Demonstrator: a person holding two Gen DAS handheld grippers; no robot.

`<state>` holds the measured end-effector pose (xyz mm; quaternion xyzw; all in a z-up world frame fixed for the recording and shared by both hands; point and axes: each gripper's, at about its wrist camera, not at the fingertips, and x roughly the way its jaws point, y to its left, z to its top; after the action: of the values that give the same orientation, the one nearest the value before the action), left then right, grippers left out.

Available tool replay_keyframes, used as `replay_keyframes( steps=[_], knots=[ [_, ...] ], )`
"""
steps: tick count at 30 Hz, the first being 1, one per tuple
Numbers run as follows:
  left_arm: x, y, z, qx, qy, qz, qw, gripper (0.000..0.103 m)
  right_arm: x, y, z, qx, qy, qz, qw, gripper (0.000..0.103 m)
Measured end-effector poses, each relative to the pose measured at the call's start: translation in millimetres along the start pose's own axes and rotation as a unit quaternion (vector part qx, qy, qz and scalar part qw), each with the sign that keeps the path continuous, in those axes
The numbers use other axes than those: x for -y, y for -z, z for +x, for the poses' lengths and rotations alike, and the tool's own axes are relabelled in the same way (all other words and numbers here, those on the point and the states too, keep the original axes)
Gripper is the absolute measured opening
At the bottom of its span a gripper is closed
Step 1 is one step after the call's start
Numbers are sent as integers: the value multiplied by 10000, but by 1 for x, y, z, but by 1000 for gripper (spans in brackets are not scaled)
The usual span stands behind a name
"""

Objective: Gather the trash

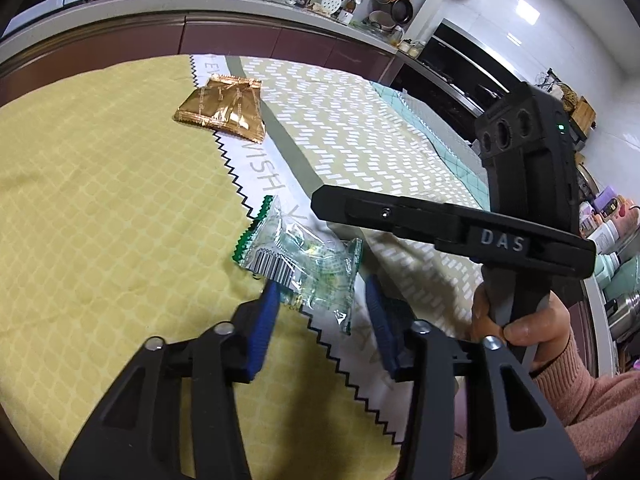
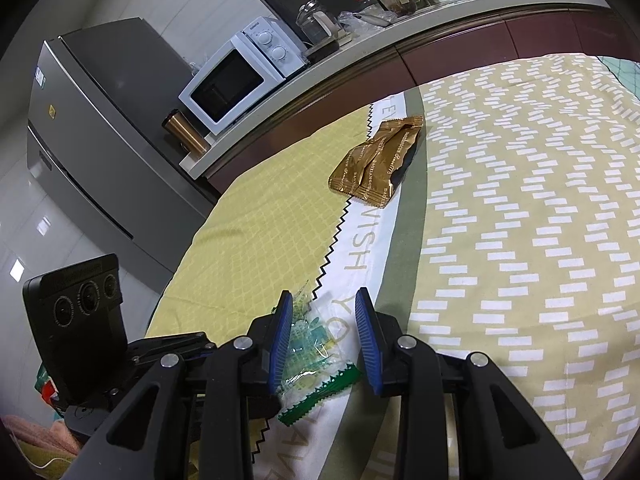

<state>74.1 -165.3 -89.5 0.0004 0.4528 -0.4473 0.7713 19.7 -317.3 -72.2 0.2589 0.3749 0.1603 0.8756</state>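
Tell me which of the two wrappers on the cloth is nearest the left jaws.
The clear wrapper with green edges and a barcode: it lies right at the left jaws' tips. The gold wrapper lies farther off, toward the counter.

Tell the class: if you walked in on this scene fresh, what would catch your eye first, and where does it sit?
First, the clear green-edged wrapper, lying on the patterned tablecloth between the blue pads of the left gripper, which are not pressing it. Next, the crumpled gold wrapper, further off on the same cloth, towards the cluttered kitchen counter. The right gripper also points at the clear wrapper, jaws apart.
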Motion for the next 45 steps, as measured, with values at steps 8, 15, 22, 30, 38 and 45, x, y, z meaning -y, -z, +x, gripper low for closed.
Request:
replay_keyframes(
  steps=[8,15,22,30,38,45],
  knots=[
    [-2,-3,4,-27,20,-79,10000,17,0,-12,-2,109,47,-74,9999,31],
    [-1,-3,-7,118,-2,7,9999,8,0,-40,9,169,150,-193,9996,32],
    [-8,-2,-30,384,-249,45,9989,5,5,-77,43,91,625,-240,9977,49],
    [-33,0,-60,636,-540,-173,9964,5,12,-100,85,-120,1002,-125,9948,59],
    [-57,6,-79,745,-762,-371,9936,5,14,-102,95,-75,1277,-127,9917,18],
    [-73,15,-94,818,-876,-524,9914,5,21,-102,89,-17,917,115,9957,9]
  ],
)
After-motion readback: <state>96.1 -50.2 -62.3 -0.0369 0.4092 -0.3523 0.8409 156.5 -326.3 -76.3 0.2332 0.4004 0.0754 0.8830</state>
